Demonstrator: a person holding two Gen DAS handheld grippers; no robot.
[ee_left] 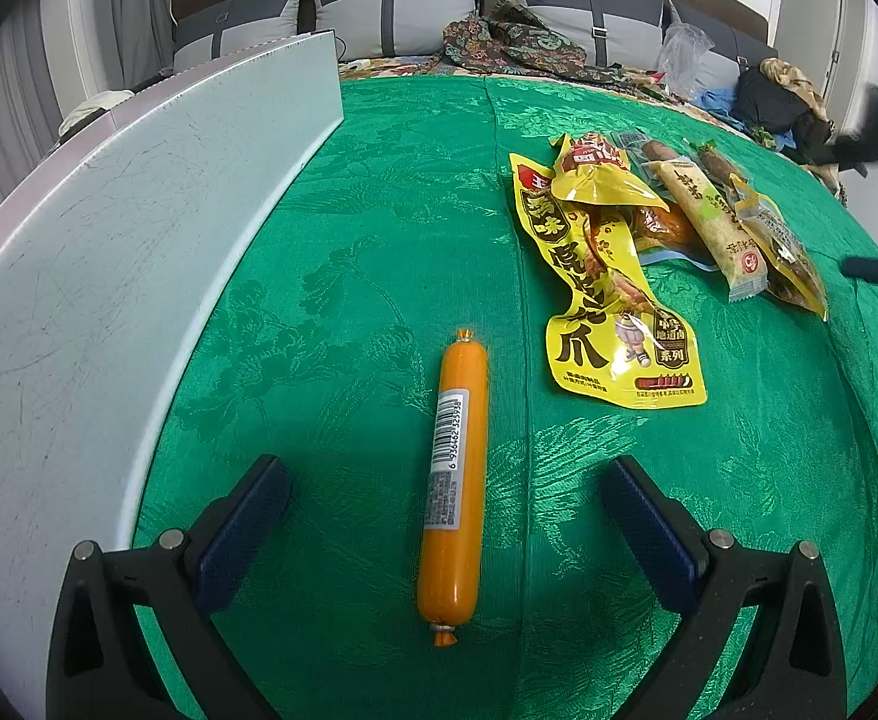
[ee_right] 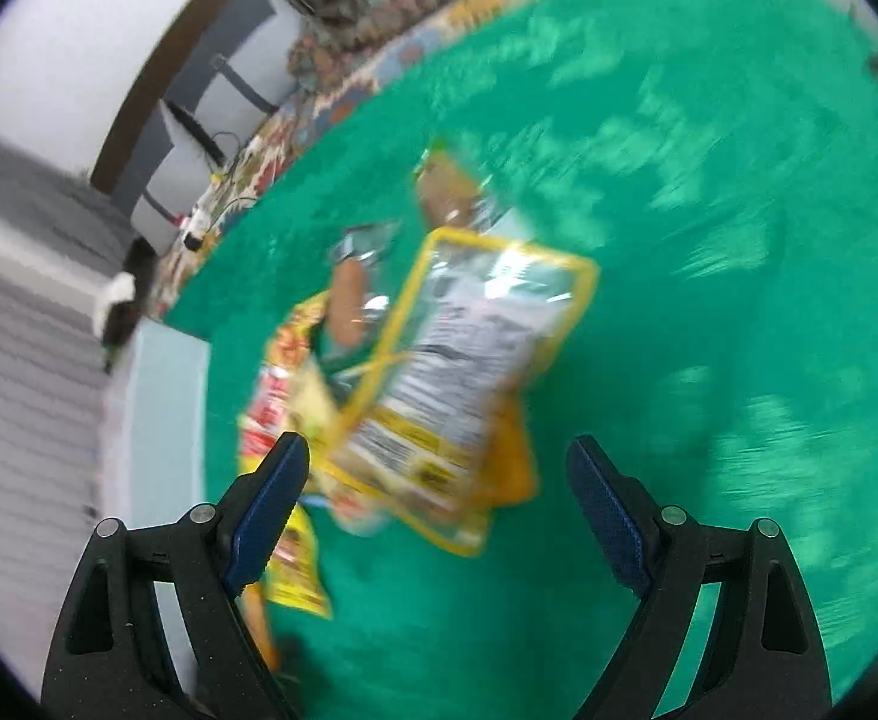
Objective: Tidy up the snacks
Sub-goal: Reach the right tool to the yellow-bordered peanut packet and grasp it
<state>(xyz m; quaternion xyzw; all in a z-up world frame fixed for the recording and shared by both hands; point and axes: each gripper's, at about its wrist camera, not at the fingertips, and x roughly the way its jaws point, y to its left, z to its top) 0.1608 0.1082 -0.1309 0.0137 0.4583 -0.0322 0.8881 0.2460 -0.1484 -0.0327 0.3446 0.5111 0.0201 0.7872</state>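
- The right wrist view is smeared with motion blur, so print and edges on the packets there cannot be read; the lower end of a yellow packet is cut off behind the right gripper's [ee_right: 439,456] left finger.
- Right gripper: jaws spread wide, grasping nothing; a yellow-bordered clear snack packet with a printed label [ee_right: 469,372] lies on the cloth between and just beyond its blue-padded fingertips [ee_right: 277,480]. Whether the left pad touches the pile cannot be told.
- Left gripper [ee_left: 445,480]: jaws released wide apart, empty, hovering over the green patterned tablecloth [ee_left: 349,240].
- An orange sausage stick in plastic casing with a barcode label [ee_left: 454,480] lies lengthwise between the left fingers, apart from both pads, near the cloth's near edge.
- A pale grey flat board [ee_left: 109,240] stands along the cloth's left edge; its near end is cut off by the frame.
- Further right, a large yellow crinkled packet with black characters [ee_left: 613,312] starts the heap of snacks.
- Behind it, overlapping, lie a smaller yellow-and-red packet [ee_left: 595,174], a long cream-coloured wrapped bar [ee_left: 709,216] and other partly hidden wrappers.
- Grey cushions [ee_left: 397,6] sit beyond the far edge.
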